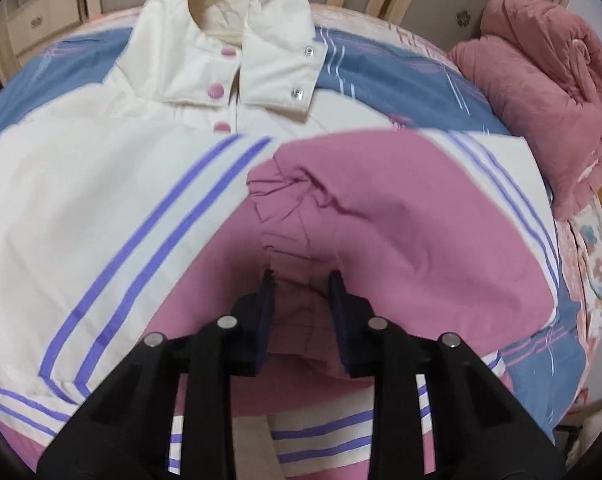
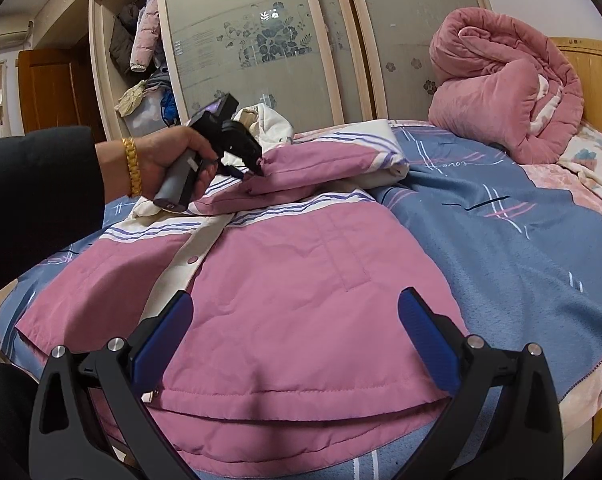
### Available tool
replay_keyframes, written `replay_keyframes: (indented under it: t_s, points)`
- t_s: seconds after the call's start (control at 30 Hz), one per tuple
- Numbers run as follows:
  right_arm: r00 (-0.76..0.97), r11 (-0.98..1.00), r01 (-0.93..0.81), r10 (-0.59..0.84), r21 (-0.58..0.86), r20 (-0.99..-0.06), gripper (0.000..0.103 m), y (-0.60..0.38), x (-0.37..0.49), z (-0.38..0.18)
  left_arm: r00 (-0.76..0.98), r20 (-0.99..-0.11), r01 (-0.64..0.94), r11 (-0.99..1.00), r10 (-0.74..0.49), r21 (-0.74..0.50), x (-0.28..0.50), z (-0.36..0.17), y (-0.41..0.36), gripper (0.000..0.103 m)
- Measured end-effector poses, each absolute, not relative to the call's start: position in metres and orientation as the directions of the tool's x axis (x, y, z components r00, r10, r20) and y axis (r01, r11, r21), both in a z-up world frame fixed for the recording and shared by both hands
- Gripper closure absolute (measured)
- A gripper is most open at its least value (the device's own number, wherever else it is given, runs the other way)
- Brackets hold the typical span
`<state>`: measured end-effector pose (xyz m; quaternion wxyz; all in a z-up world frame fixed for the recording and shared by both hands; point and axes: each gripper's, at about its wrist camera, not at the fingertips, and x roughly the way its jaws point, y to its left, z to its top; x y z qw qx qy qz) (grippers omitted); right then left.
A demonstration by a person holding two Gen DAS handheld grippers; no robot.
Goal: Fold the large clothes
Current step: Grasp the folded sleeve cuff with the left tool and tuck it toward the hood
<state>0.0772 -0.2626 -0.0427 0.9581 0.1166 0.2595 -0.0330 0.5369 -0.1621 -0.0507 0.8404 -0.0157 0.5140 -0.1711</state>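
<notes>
The cuff (image 1: pixel 297 276) is pinched by the left gripper (image 1: pixel 301 280); the sleeve (image 2: pixel 321 168) runs crosswise over the jacket (image 2: pixel 281 300). The right gripper (image 2: pixel 295 312), fingers spread, is held over the hem.

left gripper (image 1: pixel 301 280) pinching pink sleeve cuff (image 1: pixel 285 240), cream jacket (image 1: pixel 101 184)

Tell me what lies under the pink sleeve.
The sleeve, pinched by the left gripper, lies across the jacket's striped chest. The bed beneath is covered there.
</notes>
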Motion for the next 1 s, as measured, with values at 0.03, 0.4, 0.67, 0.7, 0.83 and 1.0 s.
replay_keyframes:
  t_s: [0.03, 0.4, 0.67, 0.7, 0.83, 1.0]
  points:
    - [0.862, 0.971, 0.124, -0.003, 0.205, -0.506, 0.001, -0.262, 0.078, -0.043, 0.434, -0.846, 0.292, 0.936, -0.311, -0.194, 0.533, -0.042, -0.165, 0.093]
    - [0.851, 0.972, 0.136, -0.017, 0.190, -0.524, 0.001, -0.257, 0.083, -0.047, 0.663, -0.715, 0.354, 0.935, -0.221, 0.040, 0.503, 0.042, -0.149, 0.095]
    - [0.846, 0.974, 0.136, -0.020, 0.179, -0.533, 0.001, -0.256, 0.084, -0.049, 0.665, -0.747, 0.191, 0.970, -0.014, 0.151, 0.523, 0.005, -0.085, 0.093]
    - [0.846, 0.974, 0.136, -0.019, 0.180, -0.533, 0.001, -0.256, 0.084, -0.049, 0.667, -0.745, 0.178, 0.970, 0.006, 0.166, 0.525, 0.001, -0.077, 0.093]
    - [0.843, 0.972, 0.137, -0.014, 0.190, -0.537, 0.001, -0.259, 0.085, -0.050, 0.721, -0.684, 0.121, 0.951, 0.112, 0.283, 0.530, 0.001, -0.053, 0.093]
    - [0.841, 0.971, 0.136, -0.009, 0.195, -0.541, 0.001, -0.260, 0.089, -0.051, 0.742, -0.648, 0.125, 0.915, 0.171, 0.384, 0.532, 0.000, -0.035, 0.092]
